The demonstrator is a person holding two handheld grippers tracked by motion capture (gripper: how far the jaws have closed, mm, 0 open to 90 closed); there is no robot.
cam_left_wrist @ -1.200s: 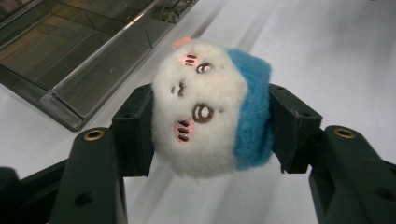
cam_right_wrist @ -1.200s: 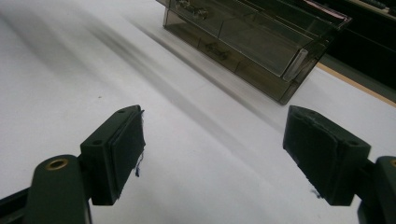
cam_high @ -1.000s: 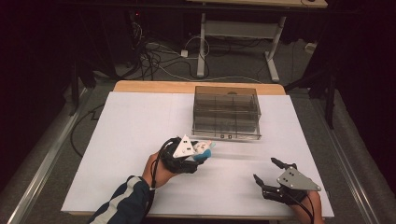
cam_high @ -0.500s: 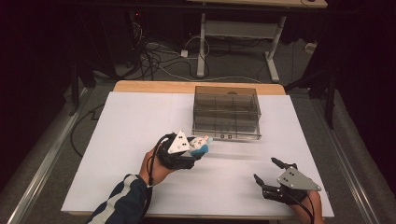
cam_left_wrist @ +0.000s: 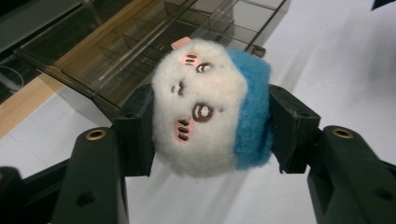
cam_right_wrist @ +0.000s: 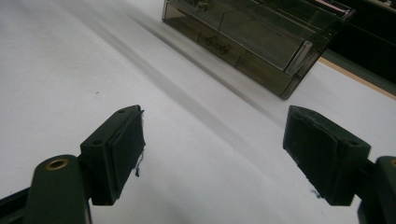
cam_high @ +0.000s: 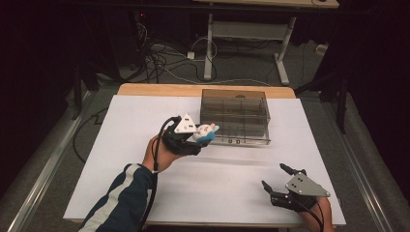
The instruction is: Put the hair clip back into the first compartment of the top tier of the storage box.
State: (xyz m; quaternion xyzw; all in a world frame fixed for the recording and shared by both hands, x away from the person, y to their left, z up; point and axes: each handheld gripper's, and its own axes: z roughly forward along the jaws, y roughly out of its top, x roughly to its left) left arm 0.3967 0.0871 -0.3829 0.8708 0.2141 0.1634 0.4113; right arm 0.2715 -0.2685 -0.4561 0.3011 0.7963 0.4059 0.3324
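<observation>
At about nine o'clock of the white worktop [cam_high: 121,159], the left tongs [cam_high: 199,137] are closed on a plush toy [cam_high: 205,133], a white face with a blue cap, clamped between the two pads on its sides. Since a second ago the tongs have been lifted slightly and carried toward twelve o'clock, so that the toy is now held just off the near left corner of the clear box [cam_high: 235,116]. In the left gripper view the toy [cam_left_wrist: 210,107] is seen clear of the worktop, with the box's open compartments [cam_left_wrist: 154,42] behind it. From this, a carry to the box is judged to be under way, with placement not yet done. At five o'clock, the right tongs [cam_high: 278,180] are held open and empty, low over the worktop; nothing is seen between the pads [cam_right_wrist: 122,154], and they have not been moved.
</observation>
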